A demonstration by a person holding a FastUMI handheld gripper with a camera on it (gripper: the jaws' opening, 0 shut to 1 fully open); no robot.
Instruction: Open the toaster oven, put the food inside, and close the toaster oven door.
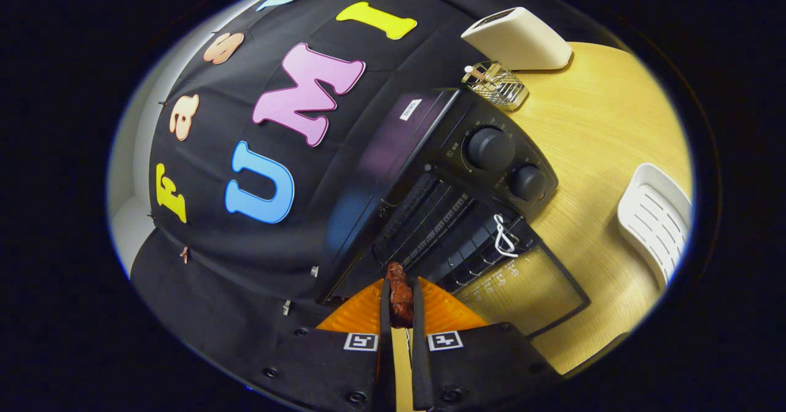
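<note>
Toaster oven [430, 178] stood open on the counter [608, 148], door [522, 286] dropped flat.
Gripper [400, 298] jaws were nearly closed, pinching a dark reddish food piece [400, 292] just before the oven mouth. White label on the oven top was unreadable. Wire basket [497, 83], cream box [519, 37] and white rack [657, 218] sat clear of the opening.

No legible text: the toaster oven [430, 172] label and dial marks are too small.

Food [400, 296] between the jaws, seemingly just before the open toaster oven [442, 197]
</note>
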